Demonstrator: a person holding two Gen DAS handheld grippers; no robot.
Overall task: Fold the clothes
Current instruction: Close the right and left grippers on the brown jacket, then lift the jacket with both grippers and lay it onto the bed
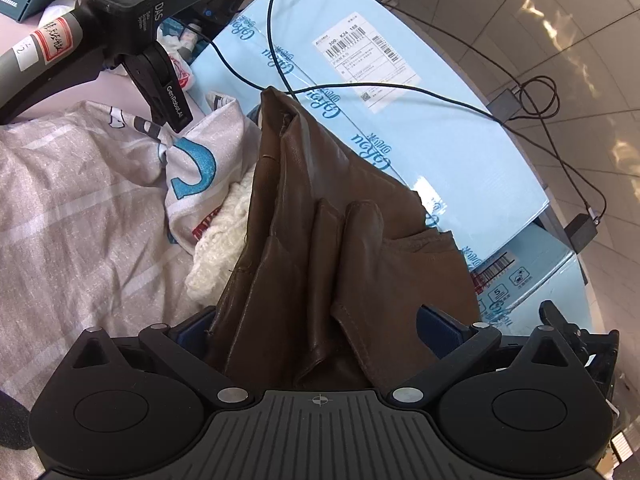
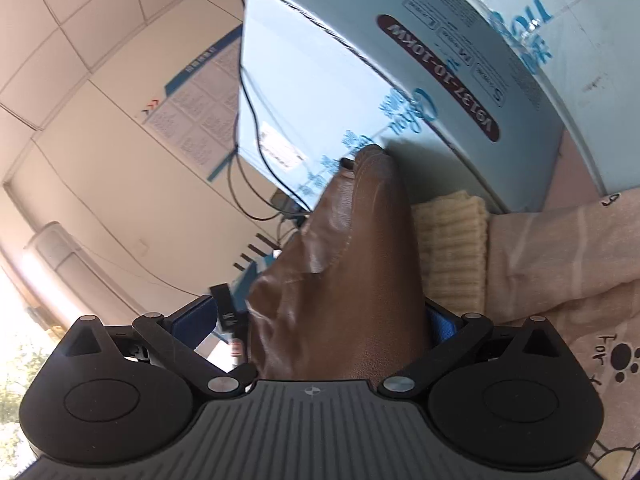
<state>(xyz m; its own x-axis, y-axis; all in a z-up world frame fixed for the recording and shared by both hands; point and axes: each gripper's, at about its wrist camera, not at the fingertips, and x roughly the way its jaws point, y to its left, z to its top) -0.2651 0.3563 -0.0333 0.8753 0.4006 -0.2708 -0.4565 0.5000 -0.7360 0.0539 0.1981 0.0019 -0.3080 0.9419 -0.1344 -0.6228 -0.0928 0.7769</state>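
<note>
blue carton (image 1: 420, 128) close ahead, black cables (image 1: 280, 40) draped across, clothes pile (image 1: 80, 200) leftward

A bed under a grey checked sheet (image 1: 72, 216) carries a printed white garment (image 1: 196, 168) and a fluffy cream one (image 1: 224, 236).

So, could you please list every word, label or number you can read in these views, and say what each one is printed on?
"GenRobot.AI": finger of the right tongs.
"DAS": body of those tongs.
"300 K24 188": shipping label on the light blue box.
"V9137-10-10KW": dark red oval on the box, upside down.
"for": pink cloth with paw print.
Blue script logo on the box, label small print, wall poster: unreadable.
</note>
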